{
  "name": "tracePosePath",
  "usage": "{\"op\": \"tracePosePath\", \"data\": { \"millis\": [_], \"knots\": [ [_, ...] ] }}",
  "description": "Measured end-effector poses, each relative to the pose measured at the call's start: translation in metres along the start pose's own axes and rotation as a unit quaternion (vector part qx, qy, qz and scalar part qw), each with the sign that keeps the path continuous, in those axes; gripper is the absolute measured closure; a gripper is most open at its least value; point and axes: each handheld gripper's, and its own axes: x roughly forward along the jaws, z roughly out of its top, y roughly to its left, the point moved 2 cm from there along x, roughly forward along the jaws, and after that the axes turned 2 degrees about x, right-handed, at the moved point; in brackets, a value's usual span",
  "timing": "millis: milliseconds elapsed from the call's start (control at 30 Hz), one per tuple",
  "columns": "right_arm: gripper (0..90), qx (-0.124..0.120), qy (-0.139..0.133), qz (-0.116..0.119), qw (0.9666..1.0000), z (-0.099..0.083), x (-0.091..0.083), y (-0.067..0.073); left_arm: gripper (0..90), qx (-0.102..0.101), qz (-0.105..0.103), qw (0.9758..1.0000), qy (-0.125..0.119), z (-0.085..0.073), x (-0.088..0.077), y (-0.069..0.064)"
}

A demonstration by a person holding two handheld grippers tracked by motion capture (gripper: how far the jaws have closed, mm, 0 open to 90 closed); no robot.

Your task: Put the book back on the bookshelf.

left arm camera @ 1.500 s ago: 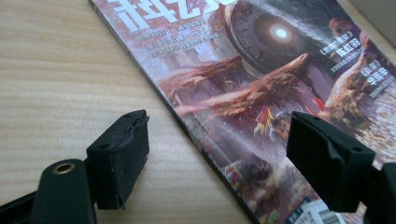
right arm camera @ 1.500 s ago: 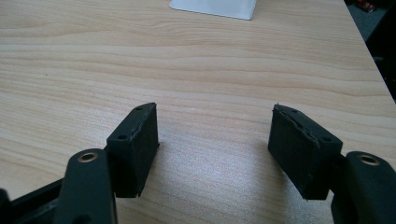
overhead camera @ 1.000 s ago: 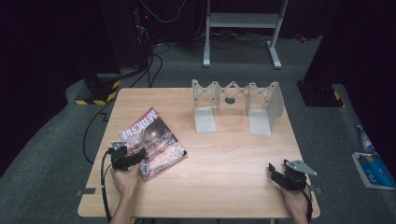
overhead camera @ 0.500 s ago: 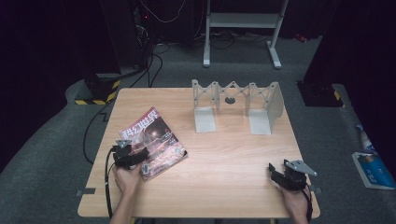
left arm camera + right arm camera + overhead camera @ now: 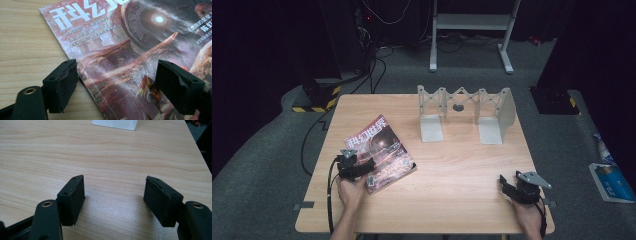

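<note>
One magazine [image 5: 130,55] and one rack [image 5: 466,112] are seen. The wide left tongs [image 5: 117,85] are set straddling the magazine's edge, shifted slightly nearer since before; right tongs [image 5: 115,200] are held wide, unmoved.

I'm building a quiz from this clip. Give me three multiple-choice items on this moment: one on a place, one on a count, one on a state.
1. Where does the magazine lie on the table?
A. left half
B. right edge
C. inside the metal rack

2. How many flat foot plates does the metal rack rest on?
A. one
B. two
C. four

3. How do the jaws of the left gripper stand?
A. shut on the magazine
C. shut on nothing
B. open, straddling the magazine's edge

Answers: 1 A, the high view shows it left of the rack; 2 B, two plates show there; 3 B, the left gripper view shows a wide gap over the cover's edge.
</note>
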Motion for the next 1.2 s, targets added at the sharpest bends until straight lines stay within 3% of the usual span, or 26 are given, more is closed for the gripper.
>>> {"op": "tracePosePath", "data": {
  "millis": [1200],
  "knots": [
    [32.9,-0.001,0.000,0.002,1.0000,0.000,-0.001,0.000,22.0,0.019,-0.026,0.9994,0.012,-0.011,-0.015,-0.024]
  ]
}}
